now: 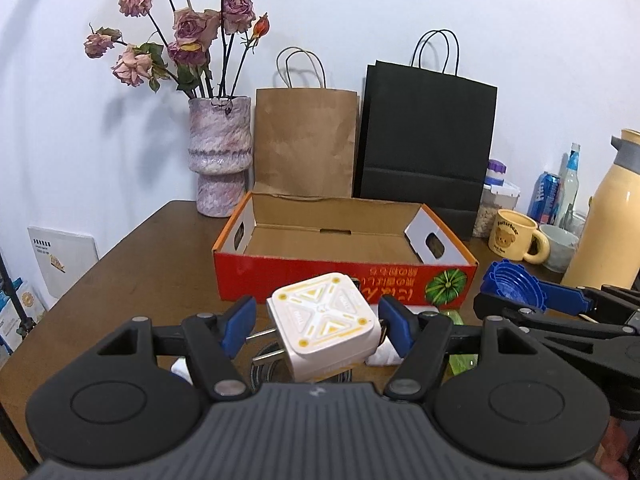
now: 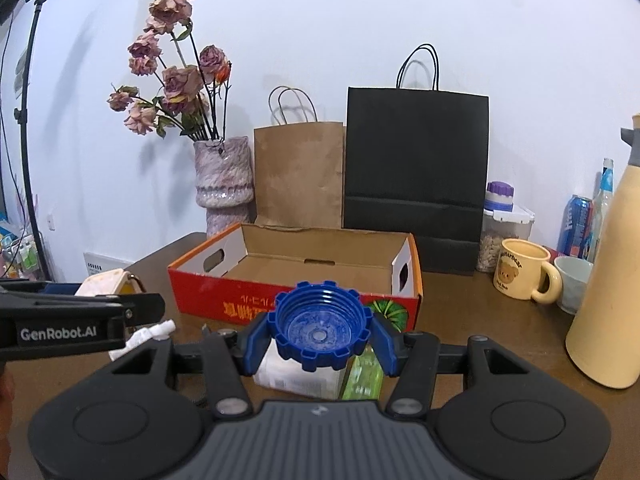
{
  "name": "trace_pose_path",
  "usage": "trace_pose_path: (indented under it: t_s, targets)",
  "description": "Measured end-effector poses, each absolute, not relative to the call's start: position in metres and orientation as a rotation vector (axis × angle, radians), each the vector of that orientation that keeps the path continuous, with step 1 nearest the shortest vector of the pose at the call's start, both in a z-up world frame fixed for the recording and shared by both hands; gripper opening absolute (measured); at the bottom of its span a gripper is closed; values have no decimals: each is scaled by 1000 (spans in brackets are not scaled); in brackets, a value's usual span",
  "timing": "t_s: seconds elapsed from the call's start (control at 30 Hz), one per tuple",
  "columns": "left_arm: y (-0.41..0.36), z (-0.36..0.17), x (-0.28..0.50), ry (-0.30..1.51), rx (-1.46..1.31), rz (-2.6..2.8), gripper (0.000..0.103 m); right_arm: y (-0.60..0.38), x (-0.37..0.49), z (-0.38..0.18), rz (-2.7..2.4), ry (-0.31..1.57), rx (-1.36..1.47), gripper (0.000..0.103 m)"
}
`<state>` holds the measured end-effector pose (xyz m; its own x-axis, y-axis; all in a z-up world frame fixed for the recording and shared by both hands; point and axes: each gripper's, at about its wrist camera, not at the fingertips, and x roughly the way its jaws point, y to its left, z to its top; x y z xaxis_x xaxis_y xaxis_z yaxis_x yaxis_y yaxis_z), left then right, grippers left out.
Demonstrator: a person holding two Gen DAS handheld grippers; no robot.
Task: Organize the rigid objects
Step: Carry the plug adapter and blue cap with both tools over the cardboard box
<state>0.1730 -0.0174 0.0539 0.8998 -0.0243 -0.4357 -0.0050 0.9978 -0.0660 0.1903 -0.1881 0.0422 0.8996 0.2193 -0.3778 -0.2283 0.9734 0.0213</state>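
My left gripper is shut on a white cube plug adapter with yellow markings. Its metal prongs point toward the left pad, and it hangs above the brown table. My right gripper is shut on a blue notched cap with its hollow side up. That cap also shows at the right of the left wrist view. An open red cardboard box lies just beyond both grippers, with nothing visible inside. In the right wrist view the left gripper reaches in from the left.
Behind the box stand a vase of dried roses, a brown paper bag and a black paper bag. At the right are a yellow mug, a cream thermos, cans and a jar. A white packet lies under the right gripper.
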Motion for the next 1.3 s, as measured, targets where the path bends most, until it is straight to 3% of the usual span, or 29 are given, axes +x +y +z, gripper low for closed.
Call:
trace_pose_path:
  t_s: [1.3]
  targets:
    - [-1,72,301,395,-191,56,69,-163,327,54,213,368,-38,53]
